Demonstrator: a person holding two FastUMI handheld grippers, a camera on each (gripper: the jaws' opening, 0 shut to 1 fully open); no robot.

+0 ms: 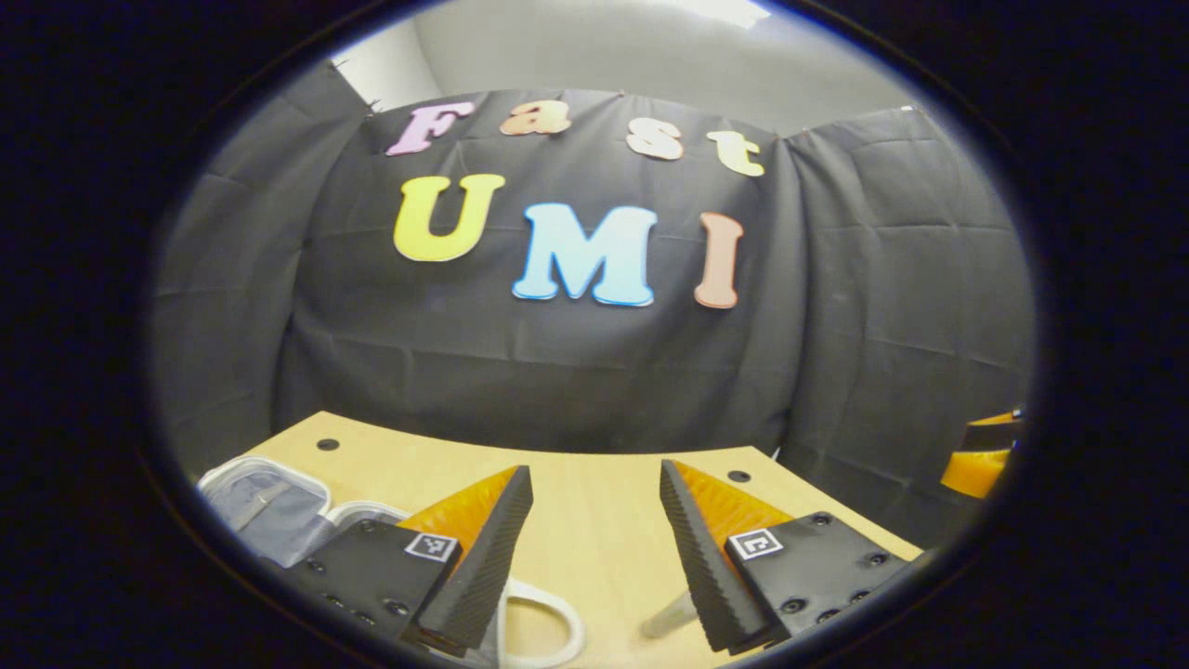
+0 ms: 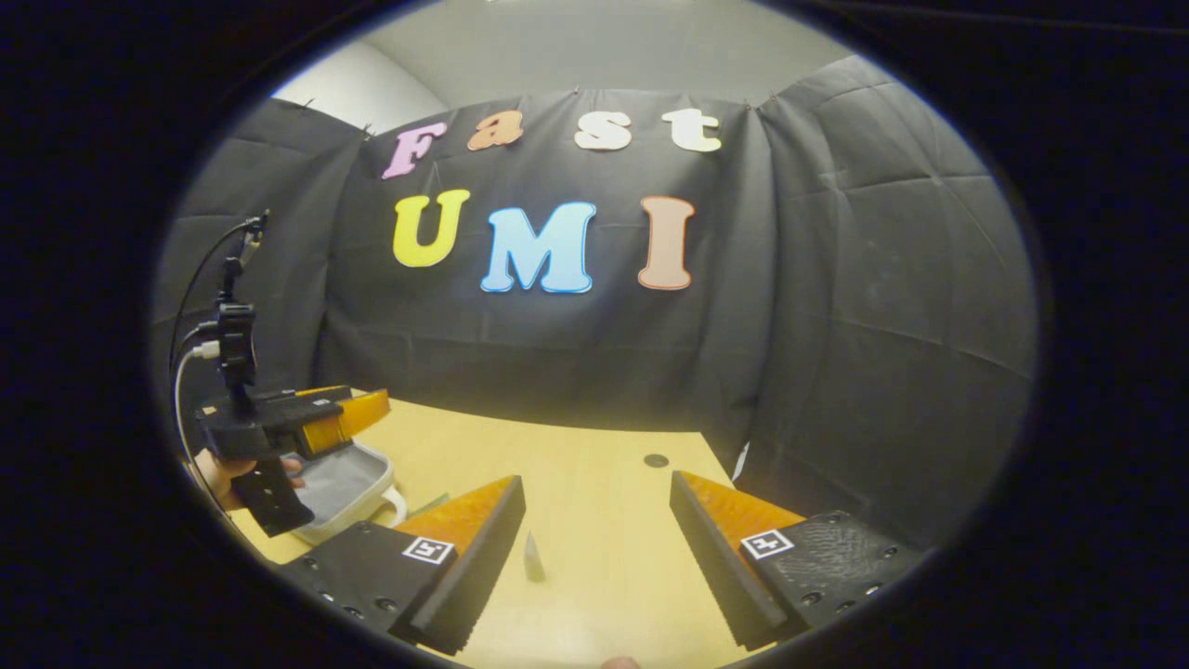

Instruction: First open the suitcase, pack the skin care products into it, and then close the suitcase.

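A small white suitcase (image 1: 265, 506) lies open on the wooden table (image 1: 594, 548) at the lower left, showing its grey lining; its white handle loop (image 1: 548, 627) sticks out behind my left finger. My left gripper (image 1: 594, 483) hovers open over the table with nothing between its fingers. A pale tube-like skin care item (image 1: 671, 615) lies partly hidden by the right-hand finger. In the right gripper view, my right gripper (image 2: 596, 488) is open and empty. A small pale item (image 2: 532, 557) stands on the table between its fingers. The left gripper (image 2: 358, 409), held by a hand (image 2: 228, 474), hangs over the suitcase (image 2: 348, 488).
Black cloth walls close the booth behind and to the right of the table. The tabletop has small round holes (image 2: 656, 460) near its far edge. The other gripper's orange body (image 1: 985, 455) shows at the far right of the left gripper view.
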